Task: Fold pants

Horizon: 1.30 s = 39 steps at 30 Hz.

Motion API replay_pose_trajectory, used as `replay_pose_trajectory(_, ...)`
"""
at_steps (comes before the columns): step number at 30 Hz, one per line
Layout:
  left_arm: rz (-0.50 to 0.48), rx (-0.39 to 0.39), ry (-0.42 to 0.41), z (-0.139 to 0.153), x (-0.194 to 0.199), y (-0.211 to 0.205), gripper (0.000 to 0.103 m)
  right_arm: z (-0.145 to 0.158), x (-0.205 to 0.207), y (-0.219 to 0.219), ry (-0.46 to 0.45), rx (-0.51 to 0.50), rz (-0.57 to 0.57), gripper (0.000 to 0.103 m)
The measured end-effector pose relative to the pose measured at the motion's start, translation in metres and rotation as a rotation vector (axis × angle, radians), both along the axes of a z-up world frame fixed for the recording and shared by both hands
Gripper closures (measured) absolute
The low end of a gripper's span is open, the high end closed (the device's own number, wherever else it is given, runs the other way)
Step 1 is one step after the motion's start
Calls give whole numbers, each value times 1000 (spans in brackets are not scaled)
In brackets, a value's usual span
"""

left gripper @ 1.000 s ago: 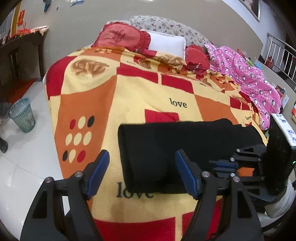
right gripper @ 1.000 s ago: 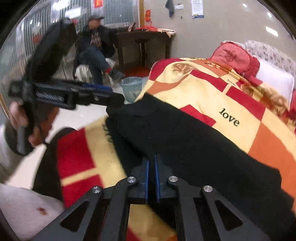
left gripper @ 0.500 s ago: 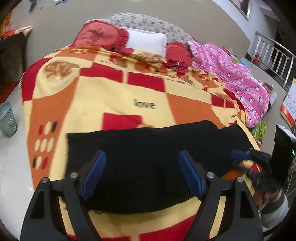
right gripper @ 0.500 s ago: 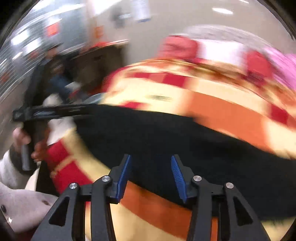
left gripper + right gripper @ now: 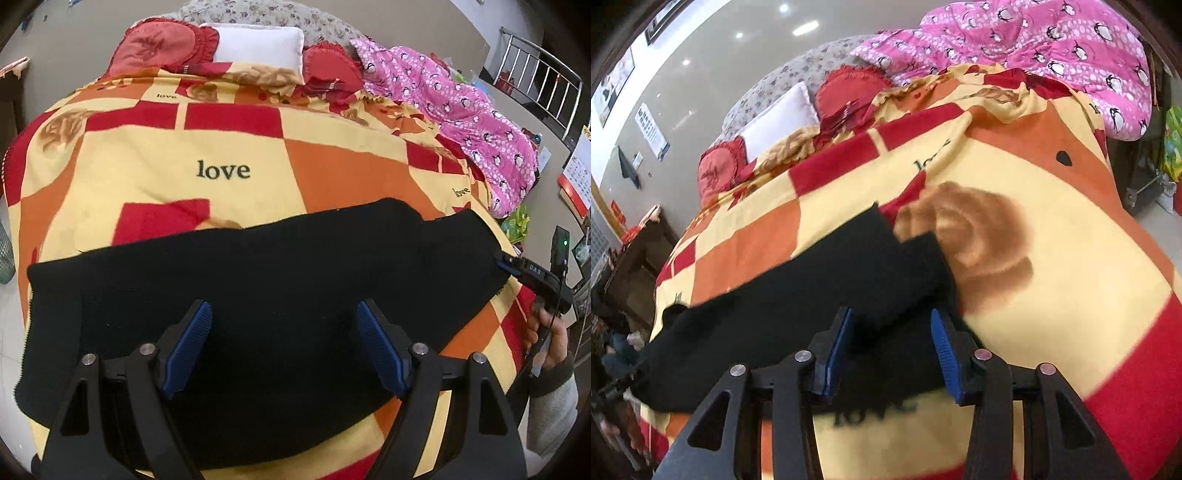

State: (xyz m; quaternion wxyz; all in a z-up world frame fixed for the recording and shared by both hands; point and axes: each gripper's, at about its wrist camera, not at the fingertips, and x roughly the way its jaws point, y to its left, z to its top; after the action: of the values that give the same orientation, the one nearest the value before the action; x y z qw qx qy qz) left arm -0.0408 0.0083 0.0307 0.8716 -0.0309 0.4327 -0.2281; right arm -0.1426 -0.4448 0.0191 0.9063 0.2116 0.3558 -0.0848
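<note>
Black pants (image 5: 258, 277) lie stretched sideways across the near part of a red, orange and yellow "love" blanket (image 5: 147, 166). My left gripper (image 5: 283, 306) hovers open over their middle, with nothing between its pads. My right gripper (image 5: 891, 317) is at the pants' (image 5: 812, 288) stepped end, next to a brown rose print. Its jaws are closing, with black cloth lying under and between them, and the pads do not press on it. In the left wrist view the right gripper (image 5: 506, 264) shows at the pants' right end, held by a hand (image 5: 550, 339).
A pink penguin quilt (image 5: 461, 110) is heaped at the bed's far right. A white pillow (image 5: 258, 48) and red cushions (image 5: 159, 44) line the head. A green basket (image 5: 5, 254) stands on the floor at left, a metal railing (image 5: 535, 62) at right, a dark wooden table (image 5: 639, 258) beyond.
My right gripper was shut at the pants; it has opened, rolled and swung along them to their far end. My left gripper has moved sideways over the pants' middle and stayed open.
</note>
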Motion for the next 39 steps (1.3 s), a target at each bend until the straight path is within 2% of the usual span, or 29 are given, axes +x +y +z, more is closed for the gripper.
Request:
replay_pose_trajectory(1,6,2,0,-1,0,-1,22,-1,4,-2,-6,10,-22,81)
replay_pose_trajectory(3,14,4,-4,-3,1,-3,22,-5,14,-6,-16,62,-30,99)
replay_pose_trajectory(5,21,6,-4,-4,1,-4,22,-3,15,-11,-49,96,-36,99)
replay_pose_trajectory(10,-15,7,-18,5,-7,-7,22,32,-27,-8,-125,43,-34,99)
replay_pose_trajectory(13,-19,34,-29,1,-7,-12,22,26,-33,-10,-72,15,-41,99)
replay_pose_trajectory(15,-8,42,-19,-4,-5,-14,22,10,-22,-10,-14,6,-41,98)
replay_pose_trajectory(18,10,47,-29,-5,-6,-15,22,6,-15,-5,32,-29,-46,94)
replay_pose_trajectory(20,13,60,-31,-2,-6,-17,22,15,-18,-1,19,-76,-56,88)
replay_pose_trajectory(22,14,71,-37,1,-6,-18,22,31,-23,6,-10,-144,-66,78)
replay_pose_trajectory(23,15,75,-40,2,-6,-19,22,38,-25,10,-30,-158,-60,77)
replay_pose_trajectory(27,27,89,-67,8,-5,-20,22,57,-19,32,-114,-92,42,77)
replay_pose_trajectory(29,34,89,-74,11,-4,-20,22,58,-9,44,-123,-58,98,77)
replay_pose_trajectory(36,74,99,-79,7,2,-17,22,37,35,111,-59,-62,284,77)
replay_pose_trajectory(39,82,99,-68,2,6,-16,22,27,46,125,-25,-81,313,77)
